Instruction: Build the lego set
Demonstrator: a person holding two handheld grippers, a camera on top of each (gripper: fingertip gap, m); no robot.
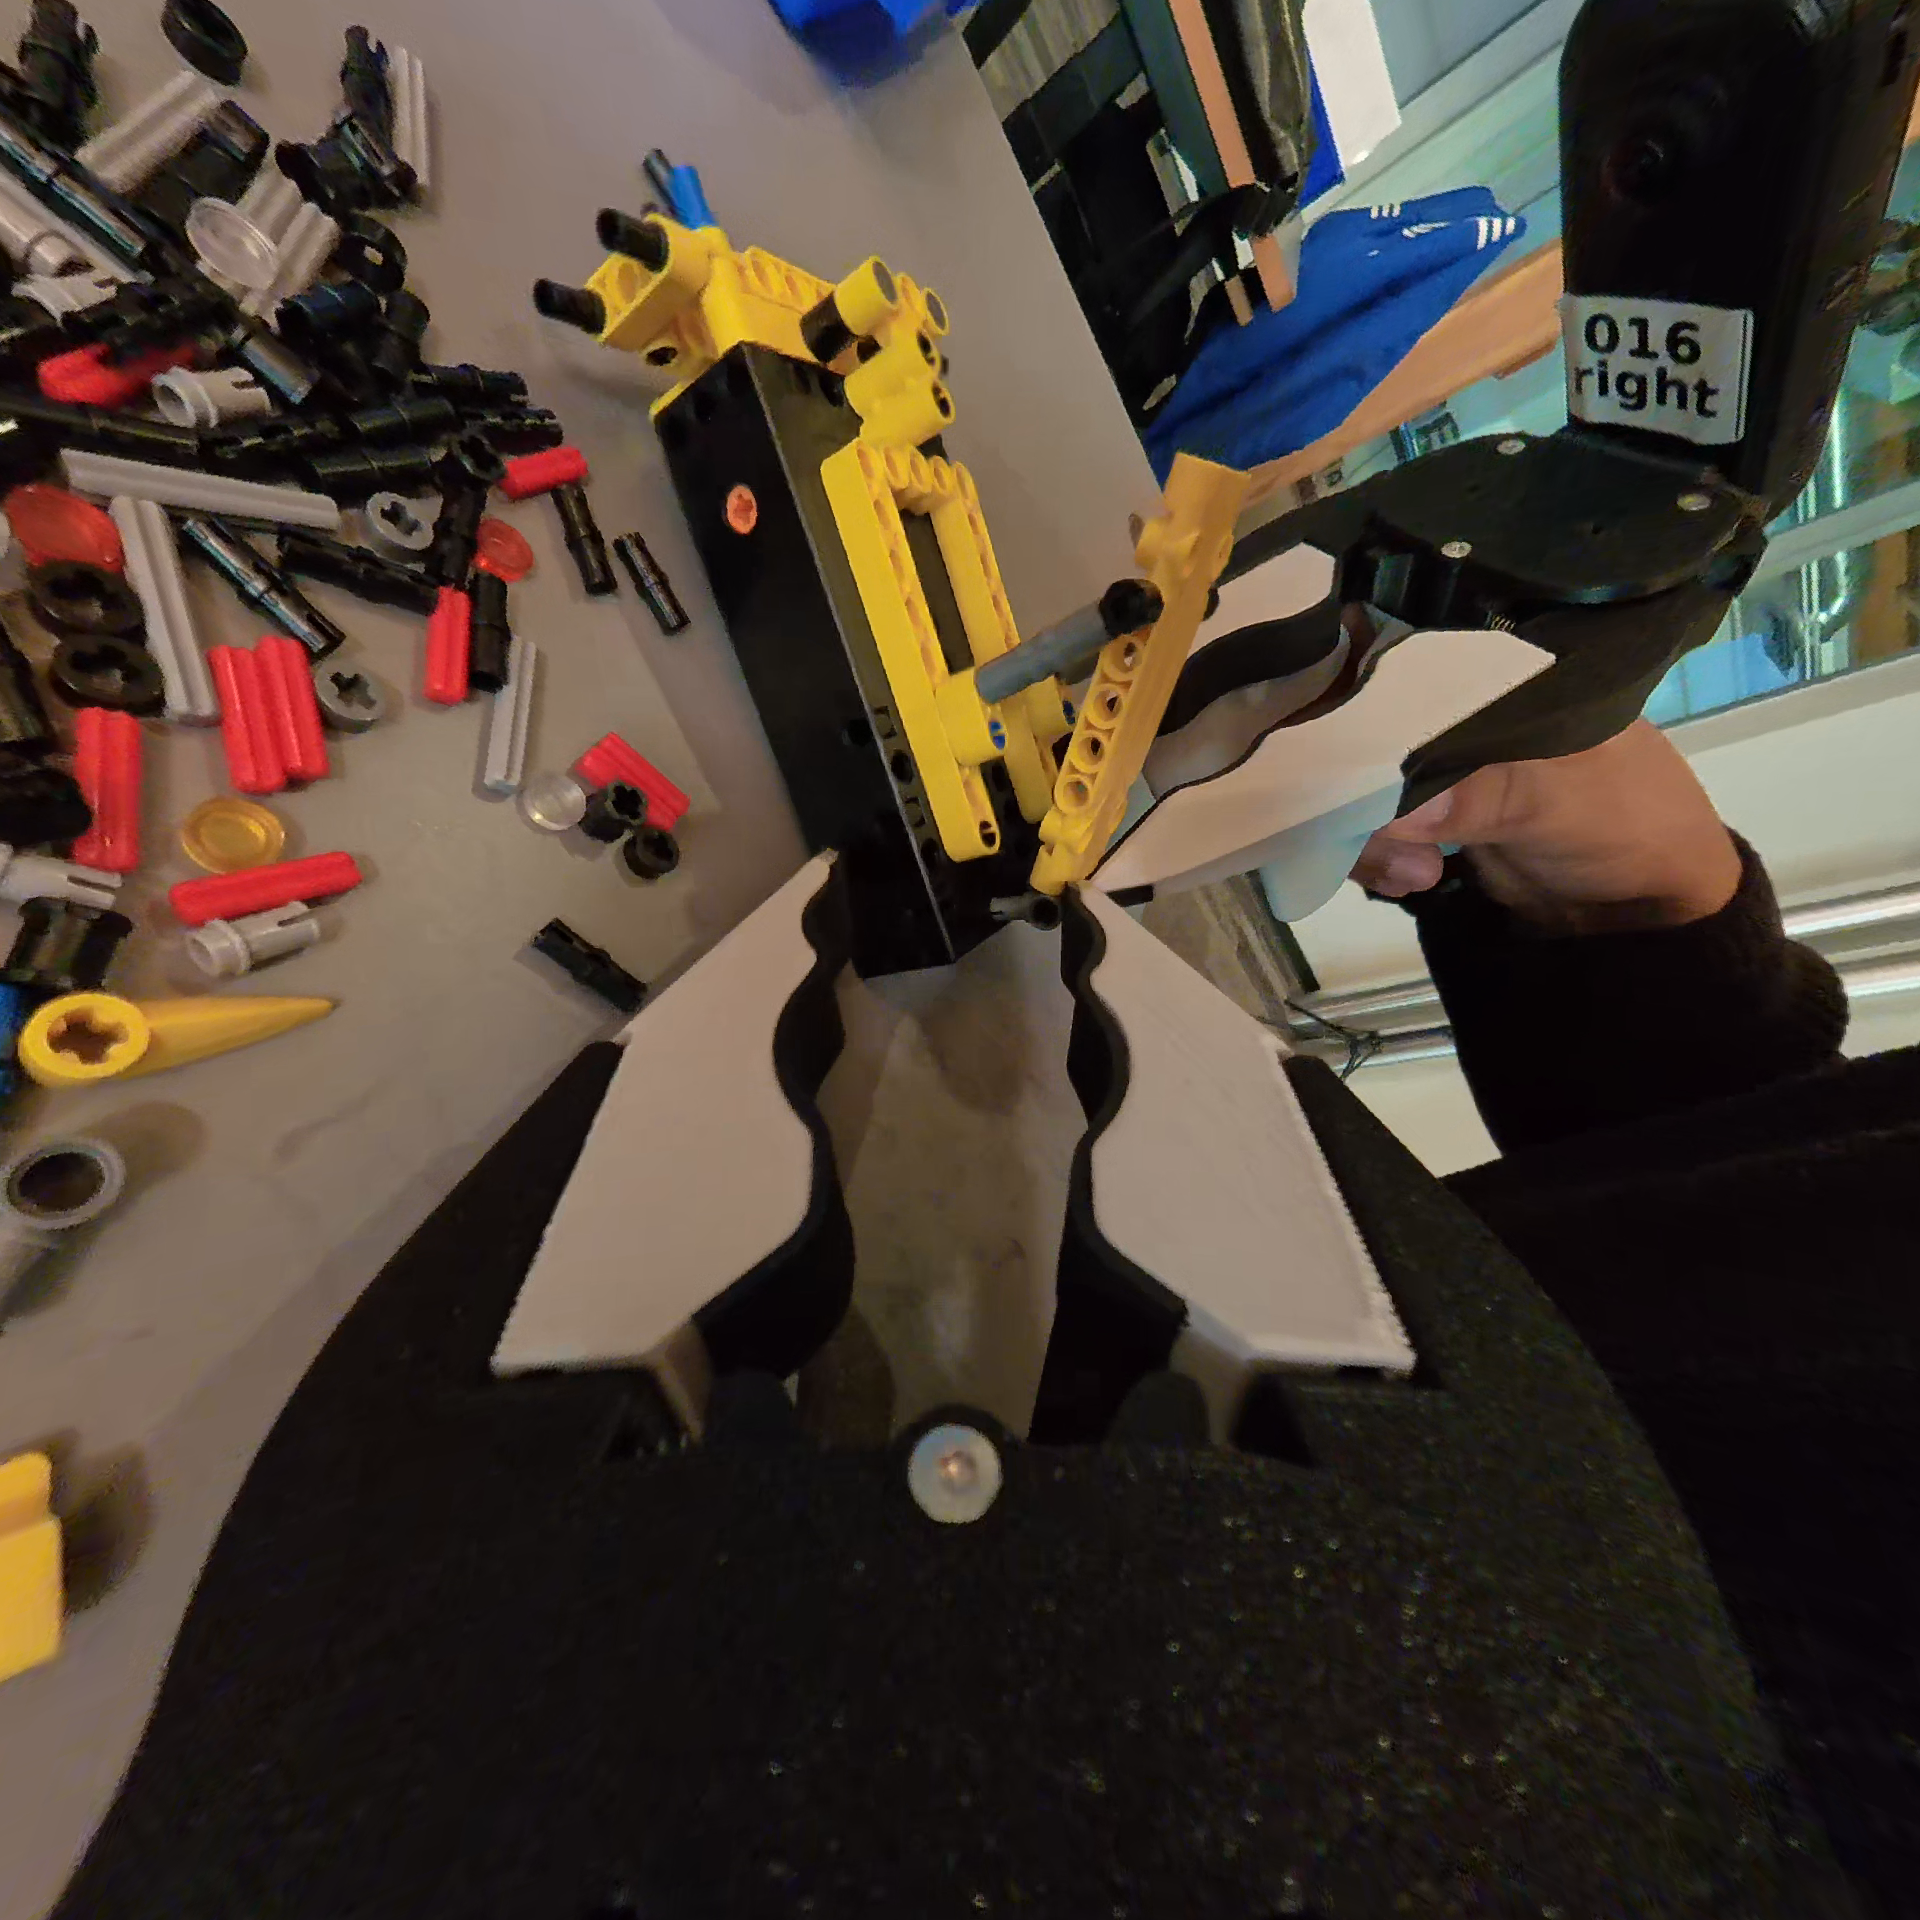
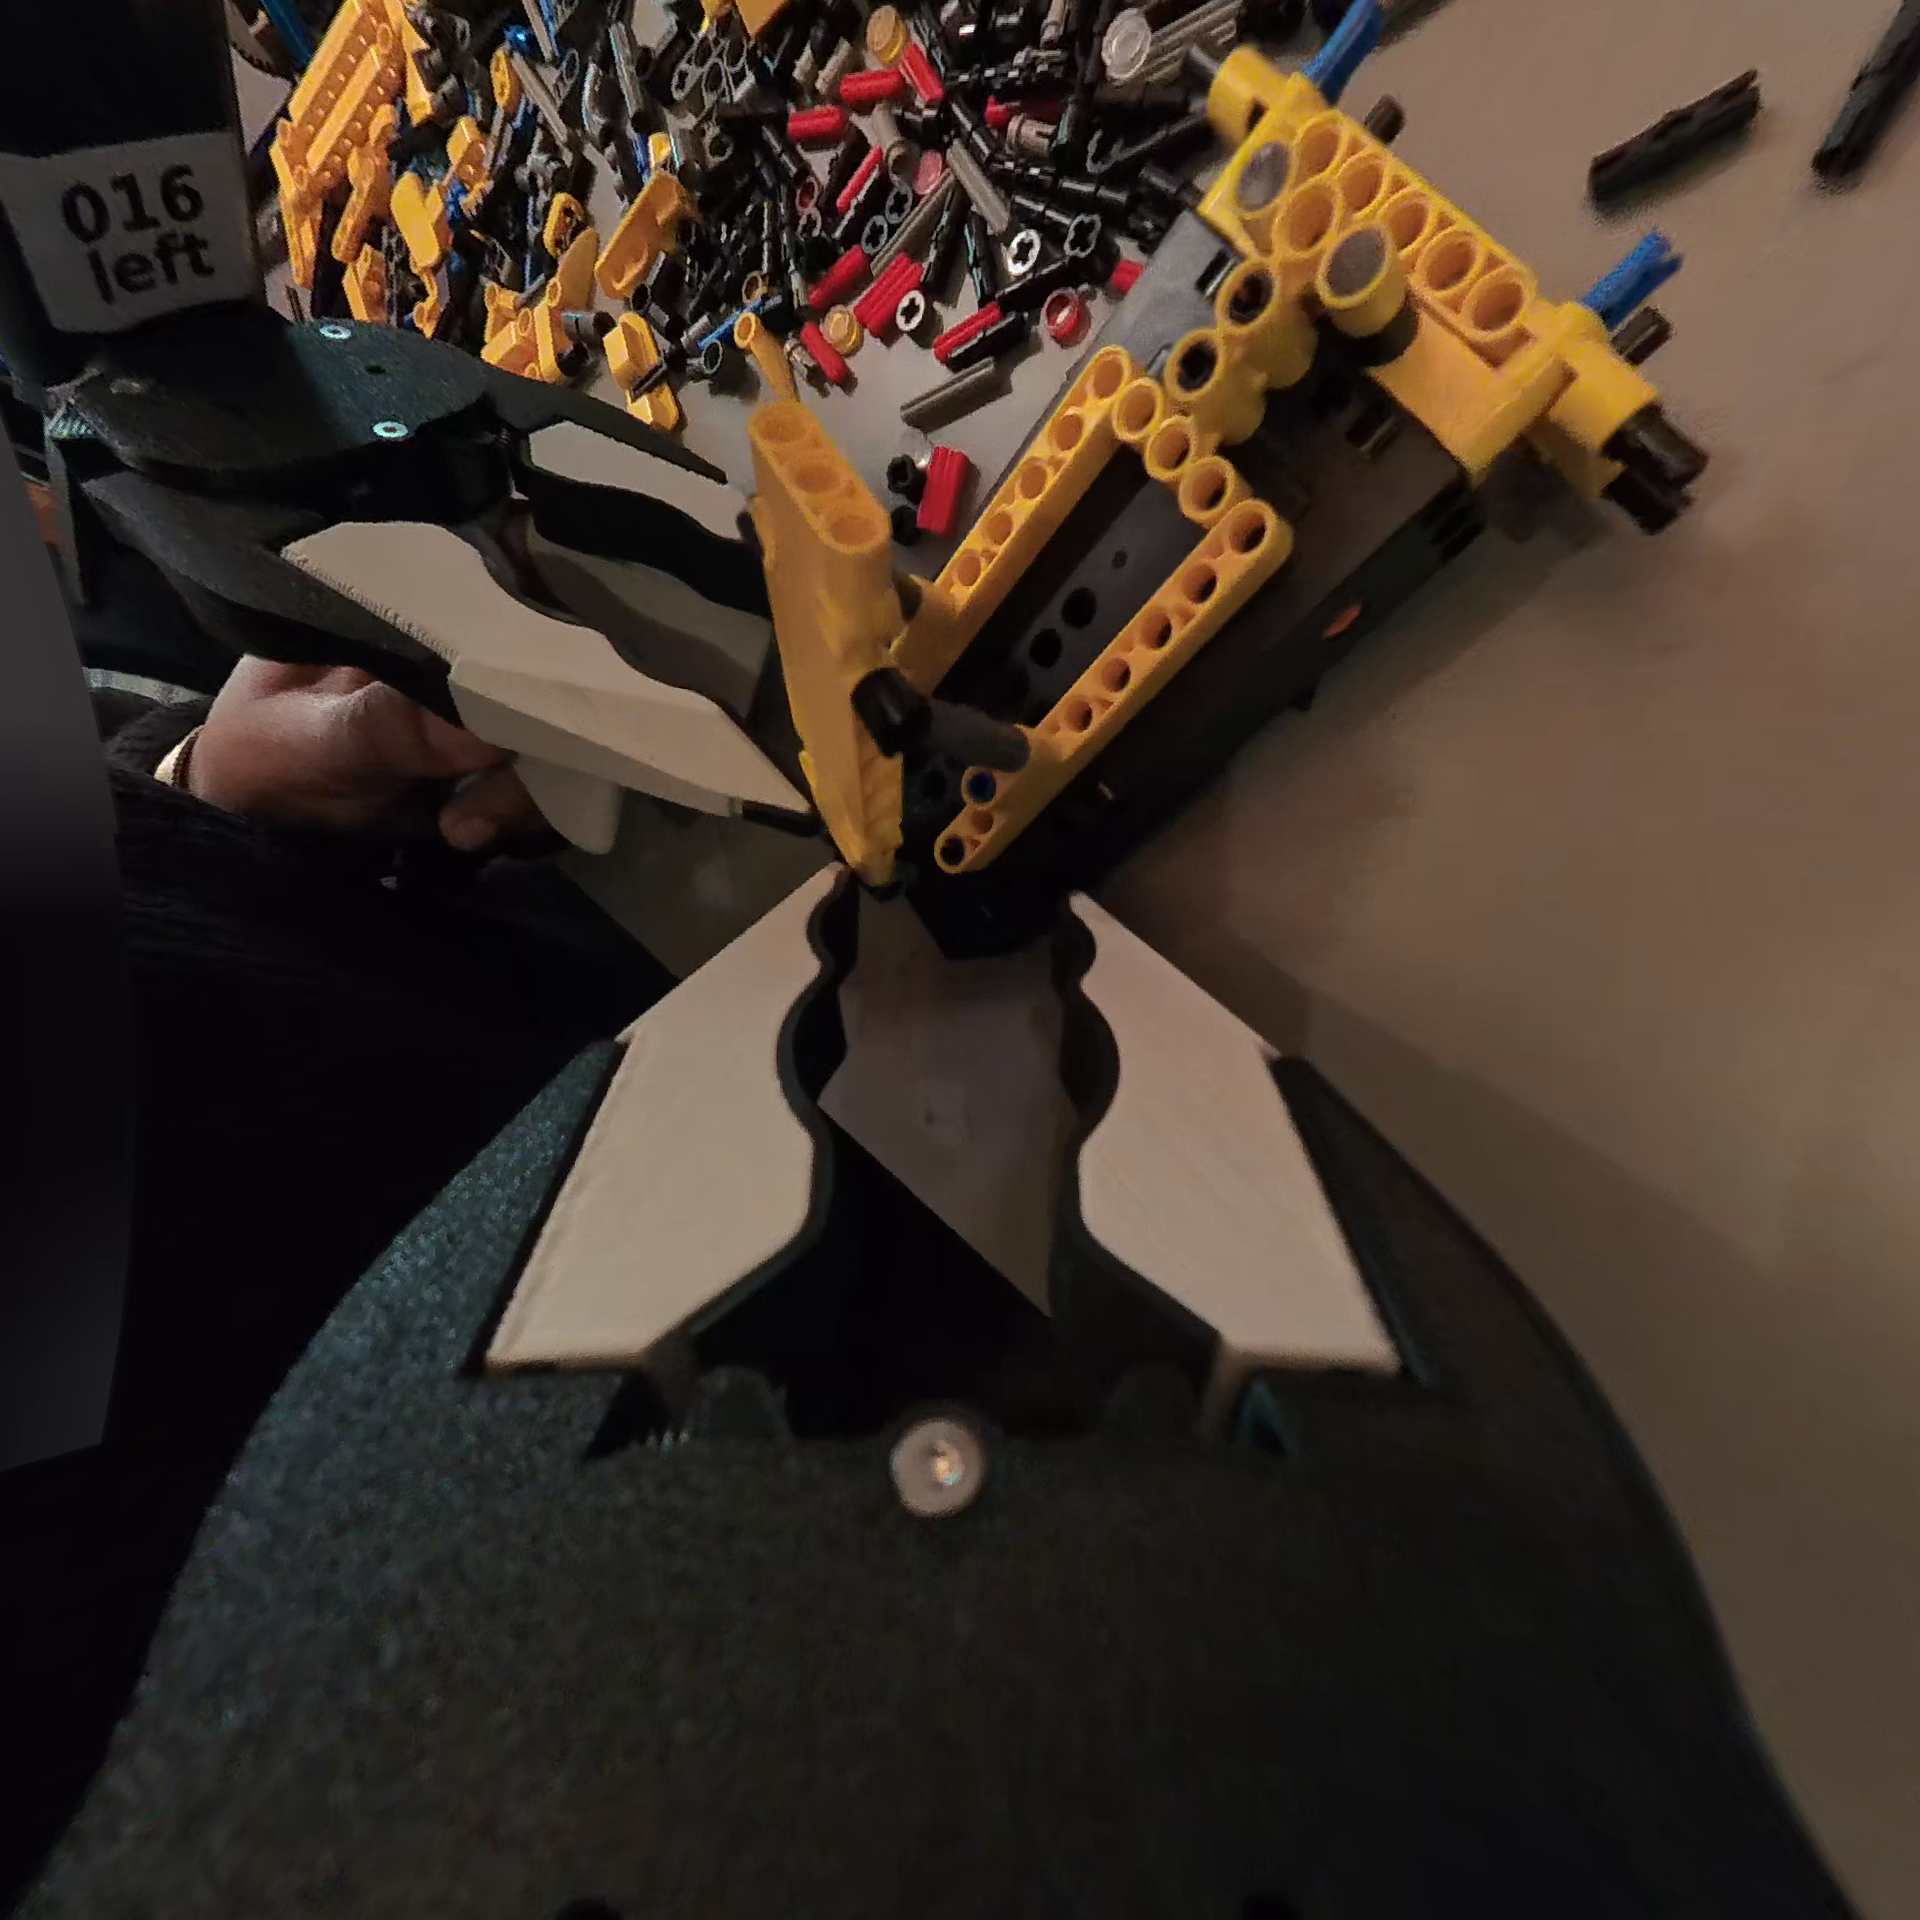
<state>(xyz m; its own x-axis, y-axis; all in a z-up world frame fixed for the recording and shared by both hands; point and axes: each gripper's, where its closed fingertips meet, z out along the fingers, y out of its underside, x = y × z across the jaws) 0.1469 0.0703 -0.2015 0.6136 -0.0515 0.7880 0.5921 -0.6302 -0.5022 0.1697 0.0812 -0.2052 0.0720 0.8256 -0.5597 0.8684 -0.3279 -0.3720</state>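
Observation:
A model, a long black block with yellow holed frames, is lifted off the table. My left gripper is shut on the block's near end. A loose-looking yellow holed beam leans against the model, joined by a grey axle. In the right wrist view my right gripper is closed around the beam's lower end and the block's corner. The two grippers meet at roughly a right angle. The right one's fingers and the left one's fingers show in the opposite views.
Loose black, red, grey and yellow pins and beams lie spread on the grey table, at the left and beyond the model. A yellow pointed piece lies near. The table edge runs behind the model, with blue cloth past it.

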